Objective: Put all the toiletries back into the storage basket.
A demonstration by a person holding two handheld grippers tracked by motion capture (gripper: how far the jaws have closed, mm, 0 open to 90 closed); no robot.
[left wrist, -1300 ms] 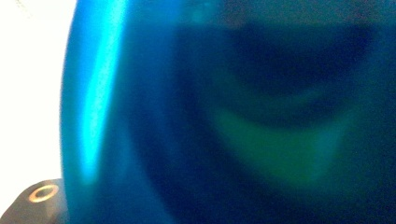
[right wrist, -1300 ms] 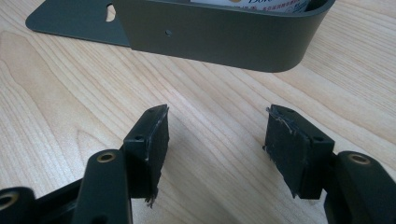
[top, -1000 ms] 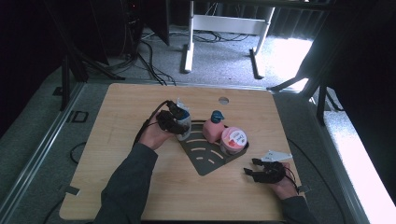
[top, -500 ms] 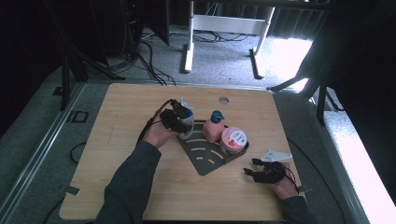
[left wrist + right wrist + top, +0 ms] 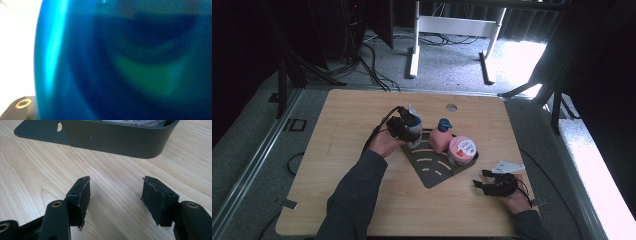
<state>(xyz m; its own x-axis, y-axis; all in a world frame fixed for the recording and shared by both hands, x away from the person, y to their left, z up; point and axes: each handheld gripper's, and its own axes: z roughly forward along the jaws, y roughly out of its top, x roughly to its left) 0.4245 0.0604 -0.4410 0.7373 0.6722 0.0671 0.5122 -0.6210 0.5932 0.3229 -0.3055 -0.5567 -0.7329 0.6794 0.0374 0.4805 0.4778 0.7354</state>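
**Left gripper clasps a blue-capped container at the rack's upper corner**

The table [image 5: 337,165] is pale wood with a visible grain and rounded corners; a small round hole sits near its upper edge. At the centre of the high view lies a dark, matte metal rack [image 5: 432,167], a flat fan-shaped plate with curved slots and a low rounded wall, seen close up across the top of the right gripper view [image 5: 120,141]. On it stand a pink bottle [image 5: 439,140] with a teal cap and a round pink-lidded tub [image 5: 461,149].

The left gripper [image 5: 404,129] sits just left of centre, pinching a pale container with a blue cap [image 5: 413,125] at the rack's upper left corner; the left gripper view shows a glossy, blurred blue curved surface [image 5: 112,62] pressed close to the lens. The sleeved forearm runs up diagonally from the bottom edge; the hand wraps the gripper from the left.

The right gripper [image 5: 489,185] rests low at the lower right of the high view, on bare wood beside the rack; its jaws stand spread with nothing between them; the black pads [image 5: 83,195] are rubbery, with frayed edges.
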